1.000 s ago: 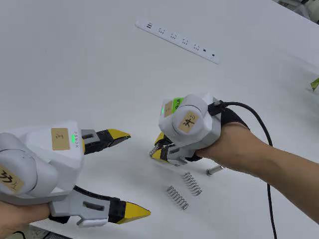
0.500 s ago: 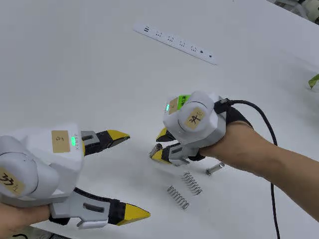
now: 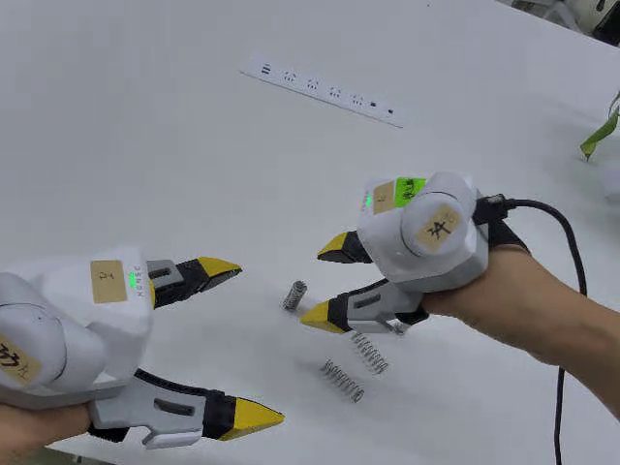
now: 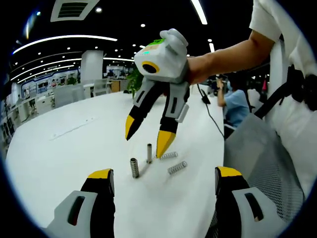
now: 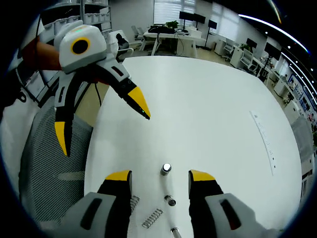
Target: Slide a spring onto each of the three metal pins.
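Observation:
A metal pin with a spring on it (image 3: pixel 294 294) stands upright on the white table (image 3: pixel 145 145). My right gripper (image 3: pixel 318 284) hovers open just right of it, with nothing between its yellow tips. Two loose springs (image 3: pixel 368 352) (image 3: pixel 342 380) lie below that gripper. In the left gripper view the sprung pin (image 4: pixel 134 167) stands beside a bare upright pin (image 4: pixel 149 153), under the right gripper (image 4: pixel 148 136). The right gripper view looks down on the sprung pin (image 5: pixel 166 169) between its own open jaws, with another pin (image 5: pixel 171 201) behind it. My left gripper (image 3: pixel 237 344) is open and empty at the near left.
A white power strip (image 3: pixel 323 89) lies at the far side of the table. A black cable (image 3: pixel 567 262) trails from the right gripper. Green leaves (image 3: pixel 601 131) reach in at the right edge. A grey mesh chair (image 4: pixel 262 158) stands by the table's near edge.
The right gripper has opened, let go of the sprung pin and drawn back to the right. The pin now stands alone. The left gripper stays put.

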`<state>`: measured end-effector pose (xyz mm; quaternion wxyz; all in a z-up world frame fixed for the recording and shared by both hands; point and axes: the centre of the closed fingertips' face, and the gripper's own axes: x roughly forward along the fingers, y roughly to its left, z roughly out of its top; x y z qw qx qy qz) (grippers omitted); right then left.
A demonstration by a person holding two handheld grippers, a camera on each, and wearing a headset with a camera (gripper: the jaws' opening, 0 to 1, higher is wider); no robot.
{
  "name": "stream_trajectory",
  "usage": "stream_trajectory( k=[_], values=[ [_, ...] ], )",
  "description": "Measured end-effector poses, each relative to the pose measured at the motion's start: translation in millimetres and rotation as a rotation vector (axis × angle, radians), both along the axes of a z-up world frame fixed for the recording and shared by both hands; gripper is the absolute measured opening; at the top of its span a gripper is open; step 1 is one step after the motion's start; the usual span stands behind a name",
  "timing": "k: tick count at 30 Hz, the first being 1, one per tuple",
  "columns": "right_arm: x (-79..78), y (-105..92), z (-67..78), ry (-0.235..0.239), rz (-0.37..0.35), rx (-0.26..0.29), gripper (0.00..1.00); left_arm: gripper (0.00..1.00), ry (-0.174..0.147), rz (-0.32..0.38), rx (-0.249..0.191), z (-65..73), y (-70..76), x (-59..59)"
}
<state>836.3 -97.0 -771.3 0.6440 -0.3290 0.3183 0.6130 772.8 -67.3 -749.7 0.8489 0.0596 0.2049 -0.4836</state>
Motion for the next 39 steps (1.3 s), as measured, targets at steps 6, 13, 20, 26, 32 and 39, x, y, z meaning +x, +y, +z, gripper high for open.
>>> stream_trajectory(
  k=[6,13,20,26,32,39],
  values=[
    [-4.6,-21.4,12.5,0.001,-0.064,0.062,0.53,0.85,-0.005,-0.018,0.03,2.1,-0.6,-2.3],
    [-16.2,-48.0,21.8,0.019,-0.128,0.118,0.62,0.85,-0.006,-0.026,0.064,2.9,3.0,-2.9],
    [-26.7,-72.8,25.4,0.029,-0.171,0.167,0.68,0.84,-0.003,-0.036,0.098,5.0,1.1,-5.7],
    [-31.5,-93.5,26.5,0.025,-0.2,0.195,0.73,0.84,0.0,-0.043,0.123,5.5,-1.0,-5.3],
    [-36.0,-116.2,25.3,0.024,-0.232,0.225,0.77,0.83,0.005,-0.06,0.155,4.4,-4.3,-5.7],
    [-42.3,-134.9,21.8,0.032,-0.271,0.264,0.81,0.81,0.015,-0.101,0.2,-2.8,-11.4,-9.2]
  ],
)
